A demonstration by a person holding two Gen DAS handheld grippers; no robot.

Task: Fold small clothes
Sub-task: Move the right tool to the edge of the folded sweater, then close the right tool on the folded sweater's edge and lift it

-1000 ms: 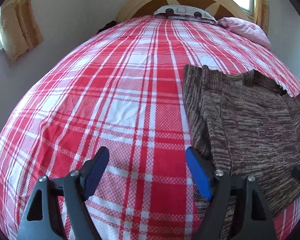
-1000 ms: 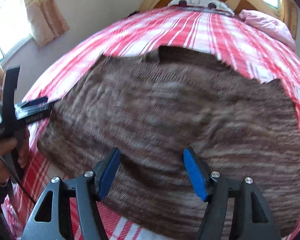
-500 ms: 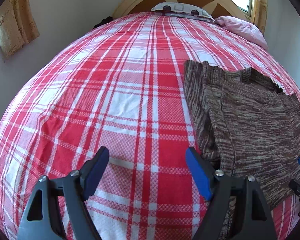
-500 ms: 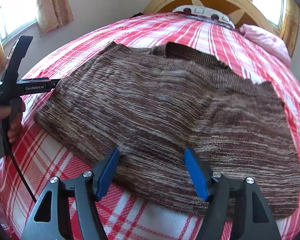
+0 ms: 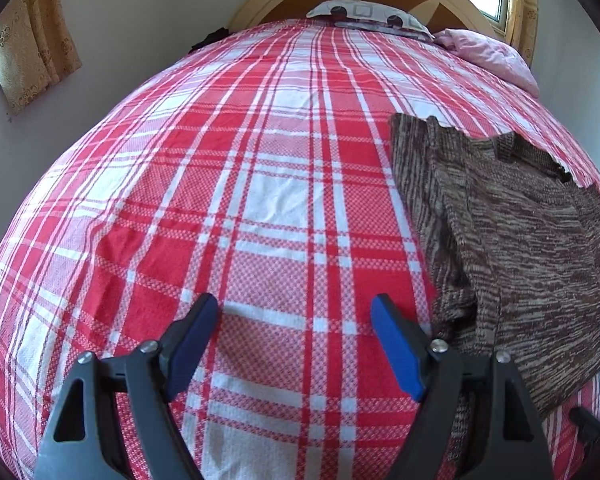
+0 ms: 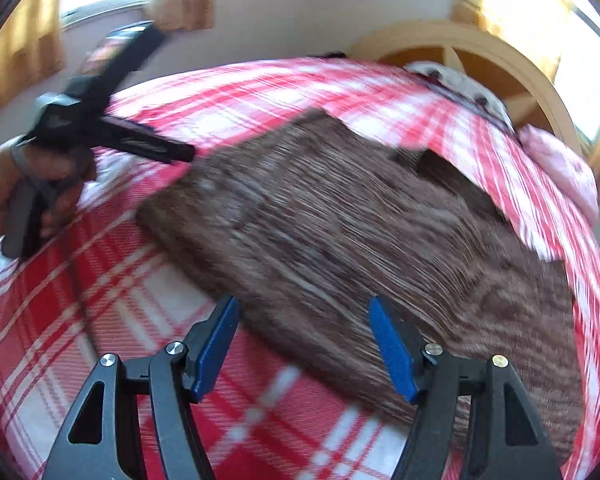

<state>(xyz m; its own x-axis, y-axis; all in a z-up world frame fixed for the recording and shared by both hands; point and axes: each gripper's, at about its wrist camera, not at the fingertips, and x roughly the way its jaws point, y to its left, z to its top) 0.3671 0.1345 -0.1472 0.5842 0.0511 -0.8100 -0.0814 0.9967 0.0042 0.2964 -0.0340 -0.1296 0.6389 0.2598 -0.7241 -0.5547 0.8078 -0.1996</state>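
My left hand-held gripper (image 5: 294, 344) hovers wide and empty over the plaid bed (image 5: 236, 184); my right hand-held gripper (image 6: 304, 344), also wide and empty, faces the brown knit sweater (image 6: 340, 232) lying flat at right; I'd pinch one near corner cleanly, then fold across without bunching

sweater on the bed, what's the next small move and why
Probably lower the right tongs onto the near hem of the sweater and close. Both tongs are open and hold nothing, the sweater lies flat on the bed, and the left tongs sit over bare cover beside it.
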